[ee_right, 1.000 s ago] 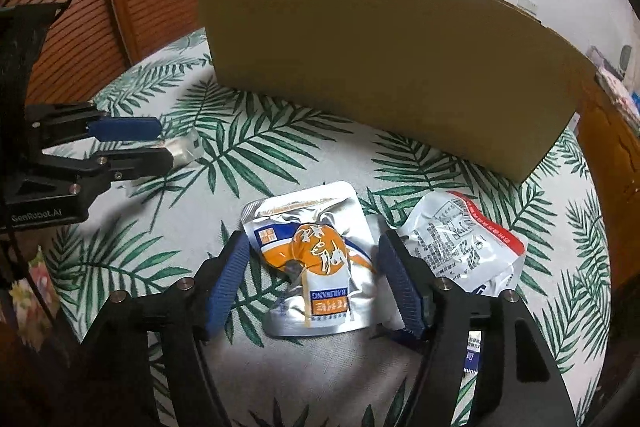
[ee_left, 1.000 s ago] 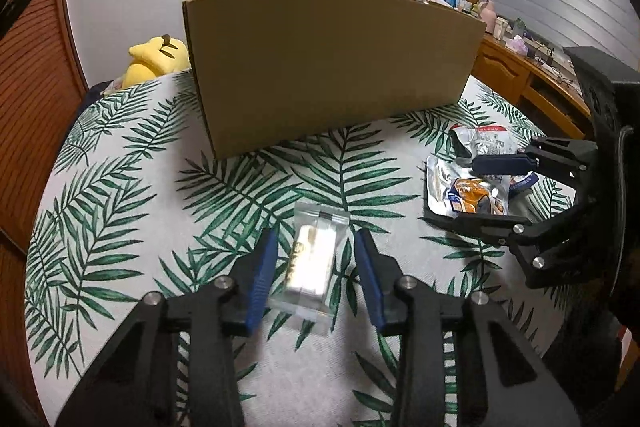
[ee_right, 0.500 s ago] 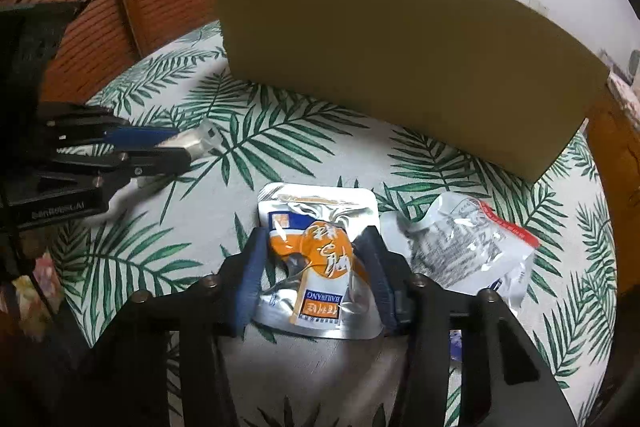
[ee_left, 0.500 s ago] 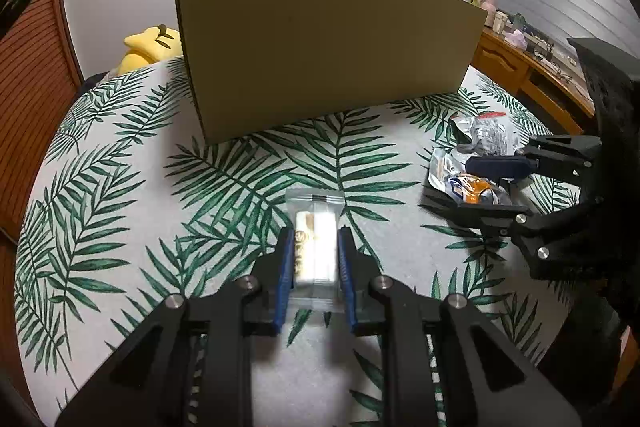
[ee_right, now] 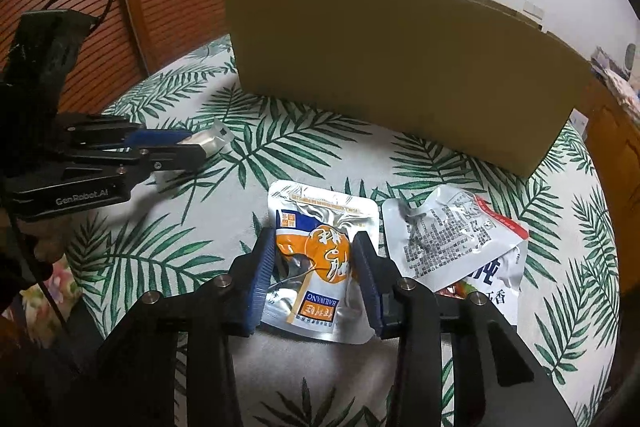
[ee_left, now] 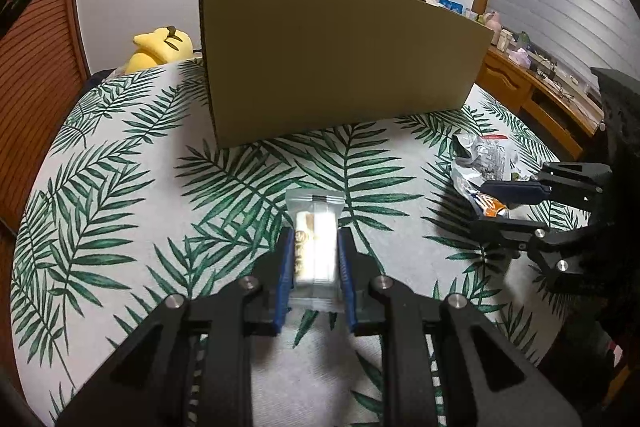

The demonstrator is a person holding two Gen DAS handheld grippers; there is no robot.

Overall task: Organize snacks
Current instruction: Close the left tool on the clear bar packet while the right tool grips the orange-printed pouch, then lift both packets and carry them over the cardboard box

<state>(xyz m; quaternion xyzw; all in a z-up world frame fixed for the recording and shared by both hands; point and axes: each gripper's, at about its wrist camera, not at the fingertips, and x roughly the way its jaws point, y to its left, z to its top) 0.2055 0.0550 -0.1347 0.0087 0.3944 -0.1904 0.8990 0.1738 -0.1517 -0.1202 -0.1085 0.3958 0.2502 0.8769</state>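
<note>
A small clear-wrapped snack bar (ee_left: pixel 314 203) sits just above the palm-leaf tablecloth, and my left gripper (ee_left: pixel 315 233) is shut on its sides. From the right wrist view the same left gripper (ee_right: pixel 194 145) shows at the left with the wrapper poking out of it. An orange and silver foil pouch (ee_right: pixel 320 203) lies on the cloth. My right gripper (ee_right: pixel 315 235) is closing on it, pads pressing in and crumpling the foil. In the left wrist view the right gripper (ee_left: pixel 480 205) is at the right edge.
A large cardboard box (ee_left: pixel 340 59) stands behind the snacks, its near wall facing me. A crumpled white pouch (ee_right: pixel 452 235) with a red corner lies right of the orange pouch. A yellow plush toy (ee_left: pixel 160 47) sits beyond the table, and a wooden desk (ee_left: pixel 532 99) at far right.
Both grippers have closed: the left onto the wrapped snack bar, the right onto the orange foil pouch, which has buckled. Neither hand has shifted much.
</note>
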